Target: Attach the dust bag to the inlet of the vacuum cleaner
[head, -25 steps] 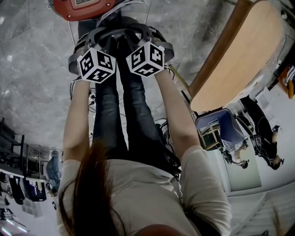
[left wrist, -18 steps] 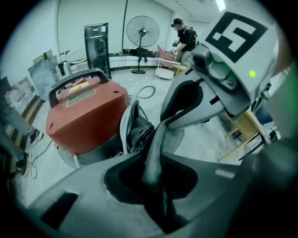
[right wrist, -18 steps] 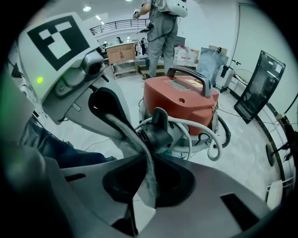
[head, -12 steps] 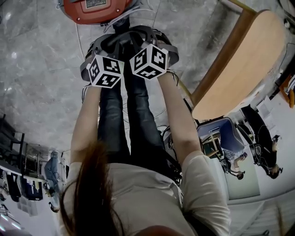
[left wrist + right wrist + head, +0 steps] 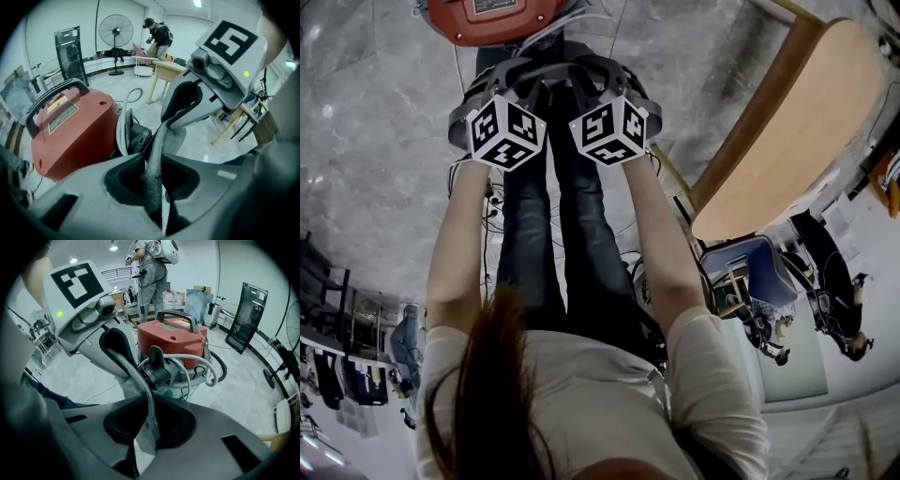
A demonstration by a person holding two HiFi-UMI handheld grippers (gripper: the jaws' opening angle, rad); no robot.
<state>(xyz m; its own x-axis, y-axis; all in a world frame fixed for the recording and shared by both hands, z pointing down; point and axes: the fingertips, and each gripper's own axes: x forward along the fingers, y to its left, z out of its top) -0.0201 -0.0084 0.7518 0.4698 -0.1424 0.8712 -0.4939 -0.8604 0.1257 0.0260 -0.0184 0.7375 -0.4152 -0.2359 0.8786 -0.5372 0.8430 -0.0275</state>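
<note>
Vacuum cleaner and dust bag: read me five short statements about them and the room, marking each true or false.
The vacuum cleaner is red with a black handle. True.
The dust bag already covers the inlet. False: the black inlet shows bare beside the bag.
Bag fabric lies between the left gripper's jaws. True; those jaws are opening.
The vacuum cleaner stands on the wooden table. False: it stands on the floor, beside the table.
The fan lies toppled. False: it stands upright.
</note>
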